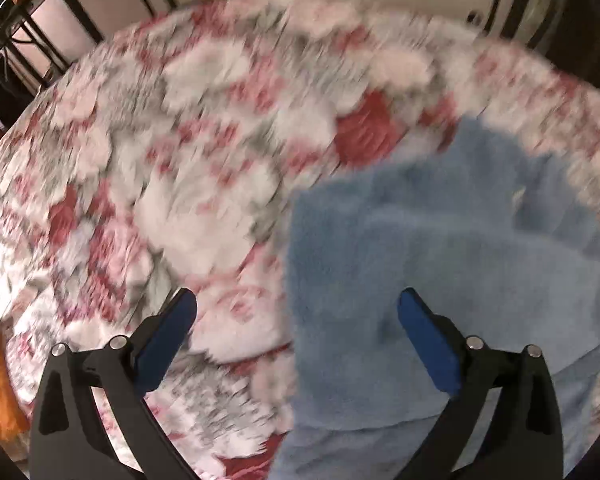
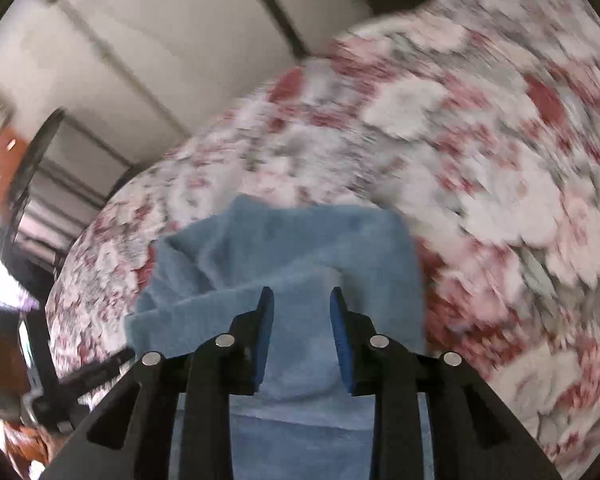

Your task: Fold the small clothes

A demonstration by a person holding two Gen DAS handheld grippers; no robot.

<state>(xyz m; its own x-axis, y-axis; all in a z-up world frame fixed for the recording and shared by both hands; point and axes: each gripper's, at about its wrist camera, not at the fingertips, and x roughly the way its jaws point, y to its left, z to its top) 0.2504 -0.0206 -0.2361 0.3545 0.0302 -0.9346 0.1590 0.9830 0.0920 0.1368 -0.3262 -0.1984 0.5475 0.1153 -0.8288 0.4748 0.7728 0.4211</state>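
floral bedspread, blue cloth lying folded, left tongs spread wide, right tongs apart above it

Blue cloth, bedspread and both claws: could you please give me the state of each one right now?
Blue cloth: lying on the bedspread, partly folded, layers overlapping, rumpled at the far end.
Bedspread: spread out under the cloth, blurred by camera motion.
Left claw: open wide, holding nothing, over the cloth's left edge.
Right claw: open with a narrower gap, above the cloth, nothing visibly pinched.
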